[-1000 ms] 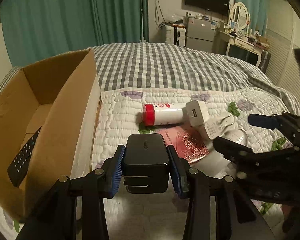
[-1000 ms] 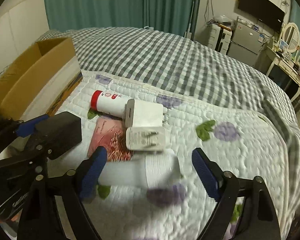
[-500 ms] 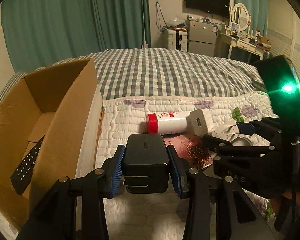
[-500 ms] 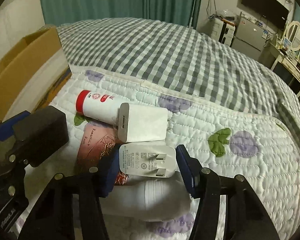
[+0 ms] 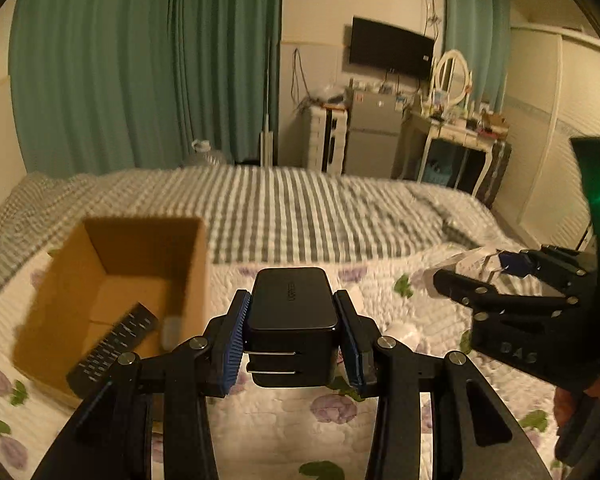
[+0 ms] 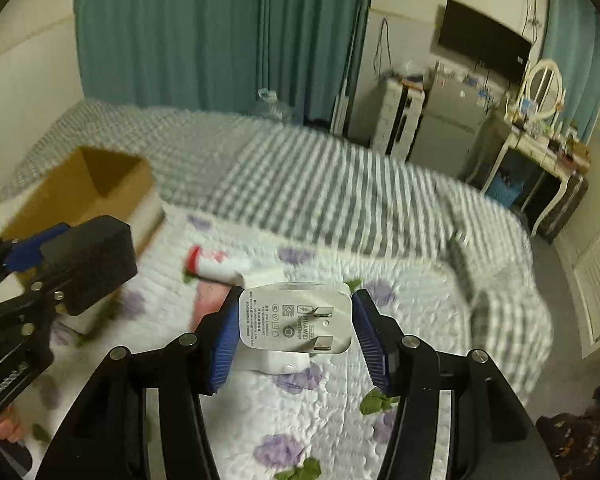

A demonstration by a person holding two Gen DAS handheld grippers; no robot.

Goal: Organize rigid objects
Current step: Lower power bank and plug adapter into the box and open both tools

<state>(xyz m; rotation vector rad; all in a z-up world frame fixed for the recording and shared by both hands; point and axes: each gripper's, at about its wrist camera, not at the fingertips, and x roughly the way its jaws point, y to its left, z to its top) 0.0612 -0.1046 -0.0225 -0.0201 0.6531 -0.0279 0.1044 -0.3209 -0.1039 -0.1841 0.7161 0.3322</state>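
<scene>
My left gripper [image 5: 292,336] is shut on a black charger [image 5: 292,320], held above the quilt just right of the open cardboard box [image 5: 100,280]. A black remote [image 5: 112,344] lies inside the box. My right gripper [image 6: 296,332] is shut on a white charger [image 6: 296,320], lifted above the quilt, prongs facing the camera. The right gripper also shows in the left wrist view [image 5: 512,292], and the left gripper with the black charger shows in the right wrist view [image 6: 88,264]. A white bottle with a red cap [image 6: 216,262] lies on the quilt.
A pink booklet [image 6: 210,300] and another white charger [image 6: 276,360] lie on the floral quilt [image 6: 320,420] under my right gripper. A grey checked blanket [image 5: 300,216] covers the far bed. Furniture and a fridge stand behind.
Both grippers have risen well above the bed. The right gripper has closed on the white charger and lifted it. The left still holds the black charger, now beside the box opening.
</scene>
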